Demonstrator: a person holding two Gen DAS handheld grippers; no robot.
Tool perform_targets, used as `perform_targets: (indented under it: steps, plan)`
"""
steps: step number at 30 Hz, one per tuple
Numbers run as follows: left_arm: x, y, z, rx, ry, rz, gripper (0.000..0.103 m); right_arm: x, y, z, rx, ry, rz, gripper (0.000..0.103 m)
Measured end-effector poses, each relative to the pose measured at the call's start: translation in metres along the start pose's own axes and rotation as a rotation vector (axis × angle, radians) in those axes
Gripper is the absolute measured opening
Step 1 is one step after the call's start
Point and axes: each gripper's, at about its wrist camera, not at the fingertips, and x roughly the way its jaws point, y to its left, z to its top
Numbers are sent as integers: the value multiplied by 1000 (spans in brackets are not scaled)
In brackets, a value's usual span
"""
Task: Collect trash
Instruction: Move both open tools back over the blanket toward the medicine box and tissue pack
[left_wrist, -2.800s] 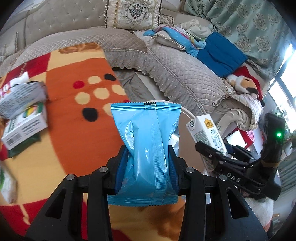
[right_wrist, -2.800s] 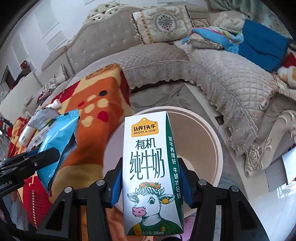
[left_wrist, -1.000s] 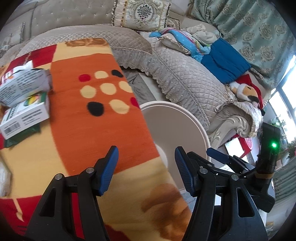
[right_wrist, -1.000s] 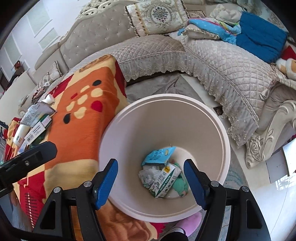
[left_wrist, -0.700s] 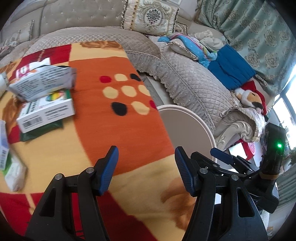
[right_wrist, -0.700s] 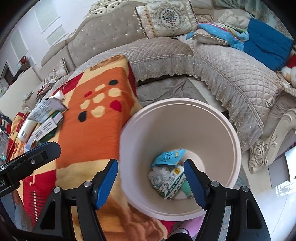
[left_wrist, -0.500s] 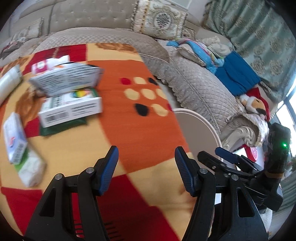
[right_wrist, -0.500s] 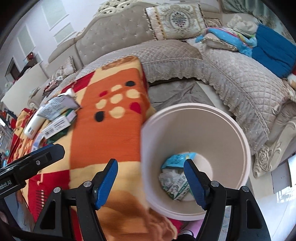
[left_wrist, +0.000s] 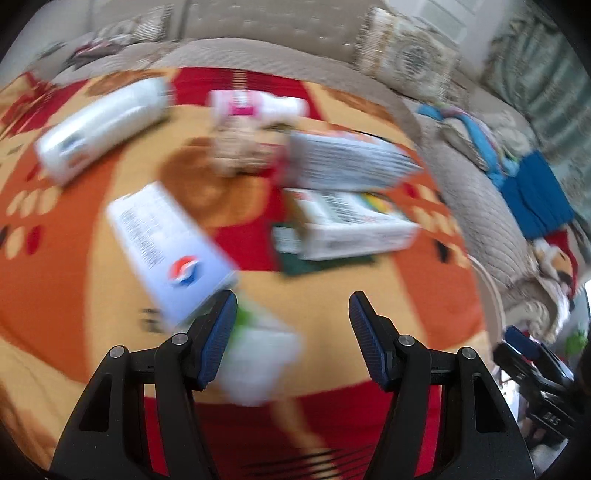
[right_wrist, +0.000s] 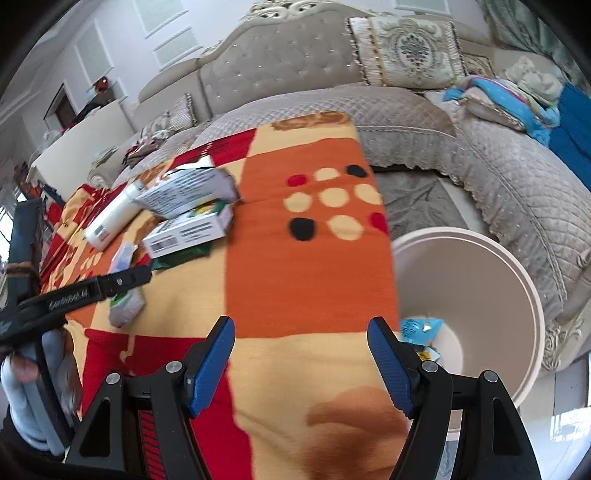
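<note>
My left gripper (left_wrist: 291, 332) is open and empty above the patterned blanket. The view is blurred. Just ahead of it lie a crumpled white wrapper (left_wrist: 258, 362), a pale blue packet with a round logo (left_wrist: 173, 251), a white box (left_wrist: 354, 225), a grey printed carton (left_wrist: 343, 162) and a white bottle (left_wrist: 99, 125). My right gripper (right_wrist: 301, 354) is open and empty over the blanket, left of the cream trash bin (right_wrist: 517, 280), which holds a blue packet (right_wrist: 421, 326) and other trash. The boxes (right_wrist: 188, 229) and bottle (right_wrist: 110, 214) lie far left.
A quilted grey sofa (right_wrist: 517, 177) with cushions and a pile of clothes wraps around the back and right. The blanket-covered table (right_wrist: 306, 266) ends at the bin. The left gripper's arm (right_wrist: 81, 291) crosses the right wrist view at left.
Both grippers let go of the blue packet and the milk carton, which now lie in the bin. Both then swung left, away from the bin toward the trash on the blanket.
</note>
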Motion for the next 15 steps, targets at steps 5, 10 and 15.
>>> perform_targets:
  steps: [5, 10, 15]
  plan:
    - [-20, 74, -2, -97, 1, 87, 62, 13, 32, 1, -49, 26, 46, 73]
    - [-43, 122, -10, -145, -6, 110, 62, 33, 70, 2, -108, 76, 118, 73]
    - [-52, 129, -5, -180, -26, 48, 62, 56, 116, 3, -194, 114, 173, 73]
